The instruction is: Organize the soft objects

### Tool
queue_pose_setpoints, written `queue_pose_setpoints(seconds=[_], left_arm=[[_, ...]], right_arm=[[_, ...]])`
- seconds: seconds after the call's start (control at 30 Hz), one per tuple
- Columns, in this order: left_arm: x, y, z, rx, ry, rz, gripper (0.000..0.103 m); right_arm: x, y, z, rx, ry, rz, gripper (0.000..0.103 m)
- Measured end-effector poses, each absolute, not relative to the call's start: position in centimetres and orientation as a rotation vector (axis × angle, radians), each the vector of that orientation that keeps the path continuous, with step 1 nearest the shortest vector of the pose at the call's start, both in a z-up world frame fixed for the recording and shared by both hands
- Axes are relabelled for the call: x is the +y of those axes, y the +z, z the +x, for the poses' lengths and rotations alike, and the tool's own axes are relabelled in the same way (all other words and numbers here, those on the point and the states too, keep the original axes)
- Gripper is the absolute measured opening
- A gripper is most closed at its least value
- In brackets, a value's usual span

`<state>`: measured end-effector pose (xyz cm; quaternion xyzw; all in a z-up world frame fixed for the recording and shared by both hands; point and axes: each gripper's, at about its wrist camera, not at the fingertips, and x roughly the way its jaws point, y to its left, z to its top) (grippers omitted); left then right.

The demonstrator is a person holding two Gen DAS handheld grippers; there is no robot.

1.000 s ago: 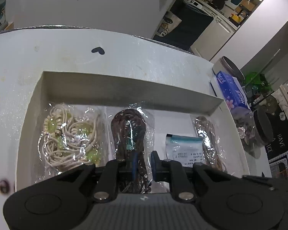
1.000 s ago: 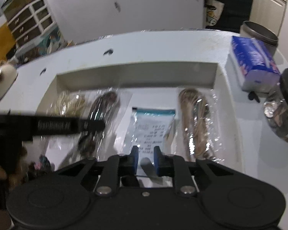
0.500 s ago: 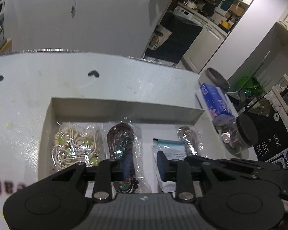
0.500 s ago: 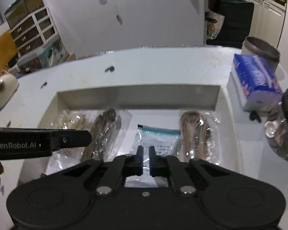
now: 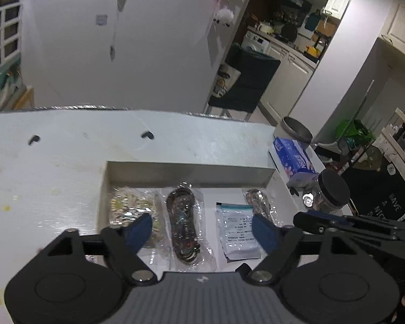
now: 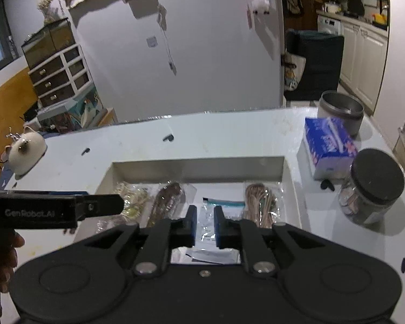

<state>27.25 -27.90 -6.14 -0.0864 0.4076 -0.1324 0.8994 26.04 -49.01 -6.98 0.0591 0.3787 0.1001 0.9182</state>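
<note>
A white tray (image 5: 191, 171) holds several clear bags in a row: a cream and green cord bag (image 5: 131, 208), a dark brown bead bag (image 5: 182, 224), a labelled flat pouch (image 5: 239, 229) and a tan cord bag (image 5: 259, 208). My left gripper (image 5: 202, 229) is open wide and empty, raised above the tray's near side. My right gripper (image 6: 204, 225) hangs above the pouch (image 6: 221, 208), jaws a narrow gap apart, holding nothing. The tray (image 6: 199, 166), brown bag (image 6: 170, 197) and tan bag (image 6: 260, 202) show in the right wrist view.
A blue tissue pack (image 6: 328, 144), a grey tin (image 6: 340, 110) and a black-lidded glass jar (image 6: 372, 186) stand right of the tray. A white cat figure (image 6: 27, 149) sits at the table's far left. The left gripper's body (image 6: 54, 210) crosses the right wrist view.
Both grippers have lifted up and back from the tray. The left gripper's jaws have opened wide; the right gripper's jaws have parted slightly from the half-second-ago frame.
</note>
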Motion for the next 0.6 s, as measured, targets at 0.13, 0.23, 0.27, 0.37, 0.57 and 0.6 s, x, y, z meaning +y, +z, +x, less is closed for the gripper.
queue_pose_setpoints(seconds=[0.13,0.23,0.27,0.37,0.57,0.6], left_arm=[[-26.8,-4.6,25.0,0.799,-0.239,-0.172,0.100],[-26.0,-3.8,23.5,0.770,-0.220,-0.163,0.103],[-25.8,-3.5,23.0,0.767,-0.219,-0.154,0.103],[-25.1,-2.8,21.5,0.745,-0.213,-0.144,0.103],[-23.6,-2.0,18.6,0.718,-0.213,-0.142,0.103],[-23.3,-1.9,18.0,0.717,-0.208,-0.141,0.103]], right_arm=[[-49.0,-5.6,24.4,0.741,0.212,0.111,0.026],[-48.9,-4.8,23.3,0.715,0.222,0.100,0.039],[-48.8,-4.5,22.8,0.707,0.221,0.093,0.041],[-48.6,-3.8,21.6,0.688,0.220,0.077,0.046],[-48.3,-2.2,19.0,0.646,0.190,0.070,0.061],[-48.2,-2.0,18.5,0.640,0.184,0.072,0.065]])
